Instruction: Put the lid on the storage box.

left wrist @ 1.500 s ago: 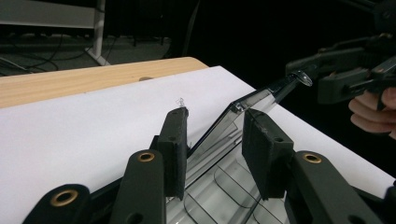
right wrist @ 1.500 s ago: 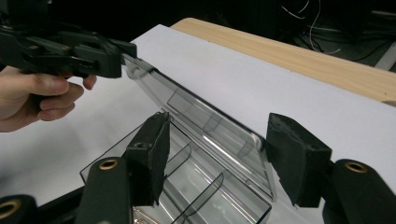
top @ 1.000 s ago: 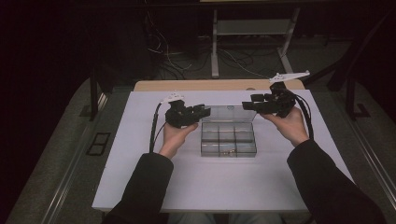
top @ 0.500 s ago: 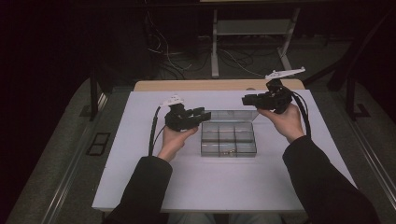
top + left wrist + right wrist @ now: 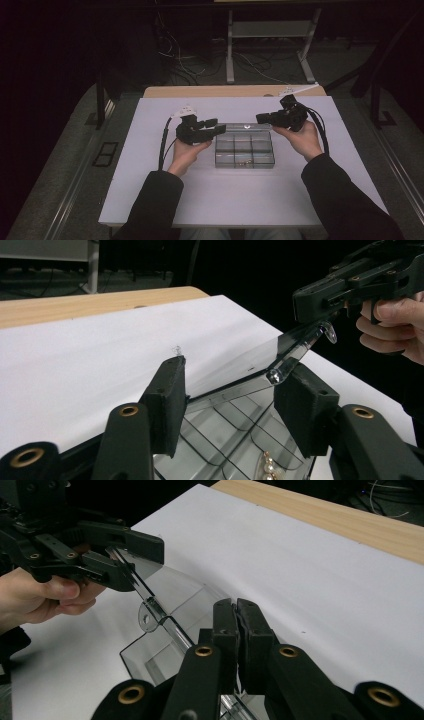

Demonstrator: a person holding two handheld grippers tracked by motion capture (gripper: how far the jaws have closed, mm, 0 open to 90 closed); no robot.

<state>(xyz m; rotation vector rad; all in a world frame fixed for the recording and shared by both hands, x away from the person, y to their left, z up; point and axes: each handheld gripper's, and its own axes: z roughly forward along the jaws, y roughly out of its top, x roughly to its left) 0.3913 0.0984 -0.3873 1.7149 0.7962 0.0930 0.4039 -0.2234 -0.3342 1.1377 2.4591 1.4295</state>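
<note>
Clear plastic box [image 5: 244,149] on the tabletop [image 5: 150,150]: right gripper [image 5: 236,611] jaws pinch its raised lid; left gripper [image 5: 227,390] jaws gape around the lid's corner, both lower than before.

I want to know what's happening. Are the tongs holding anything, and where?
The right tongs pinch the clear box's lid at its edge. The left tongs are open.

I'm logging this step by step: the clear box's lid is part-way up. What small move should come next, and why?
Probably swing the lid further back. The right gripper is shut on its edge, the left gripper is open, jaws either side of the box, and pearl beads lie inside, not yet reachable.
</note>
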